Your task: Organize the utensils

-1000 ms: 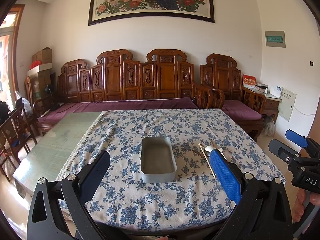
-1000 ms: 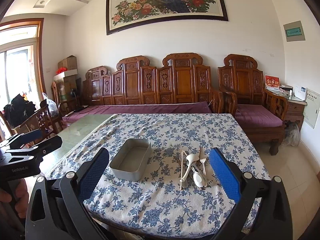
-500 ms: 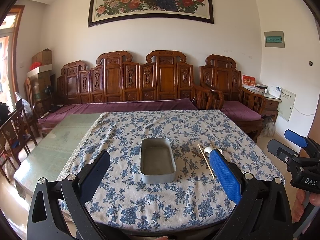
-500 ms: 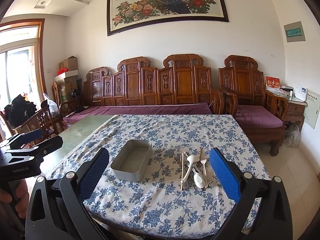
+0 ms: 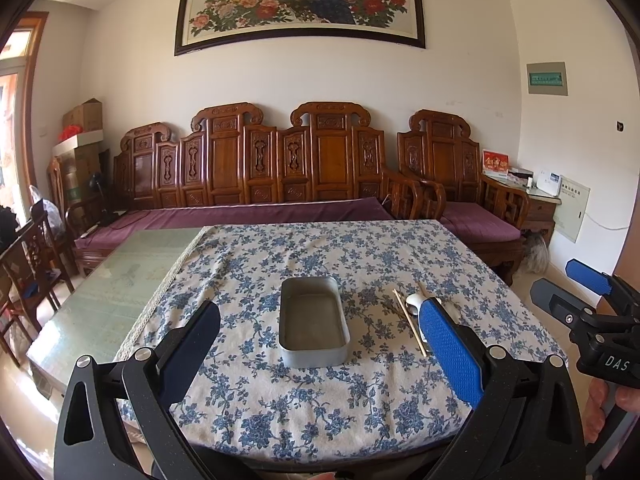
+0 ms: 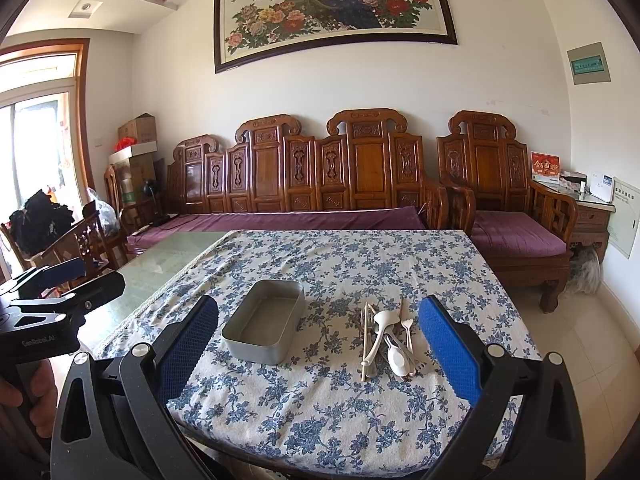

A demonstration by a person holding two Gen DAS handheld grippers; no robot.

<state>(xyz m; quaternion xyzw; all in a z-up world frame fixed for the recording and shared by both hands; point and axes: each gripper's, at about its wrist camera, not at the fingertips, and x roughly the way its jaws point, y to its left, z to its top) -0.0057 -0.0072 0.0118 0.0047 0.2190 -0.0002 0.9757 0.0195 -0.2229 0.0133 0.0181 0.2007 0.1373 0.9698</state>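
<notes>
A grey metal tin (image 5: 313, 321) (image 6: 265, 326), rectangular and with nothing inside, sits on the blue-flowered tablecloth. To its right lies a pile of utensils (image 6: 387, 340): white spoons, a fork and wooden chopsticks (image 5: 409, 321). In the left wrist view my left gripper (image 5: 320, 354) is open above the near table edge, facing the tin; its right finger hides part of the pile. My right gripper (image 6: 320, 354) is open too, held short of the tin and the pile. Each gripper shows at the other view's edge: the right gripper (image 5: 592, 312) and the left gripper (image 6: 52, 300).
The table (image 5: 104, 300) has bare green glass left of the cloth. A carved wooden sofa (image 5: 280, 184) with purple cushions stands behind it, an armchair (image 6: 516, 208) at the right. Wooden chairs (image 5: 28, 264) stand at the left. A hand (image 6: 24, 392) holds the left gripper's handle.
Both views have tilted down slightly, so the room has slid up a little in each. Nothing on the table has moved, and both grippers stay open.
</notes>
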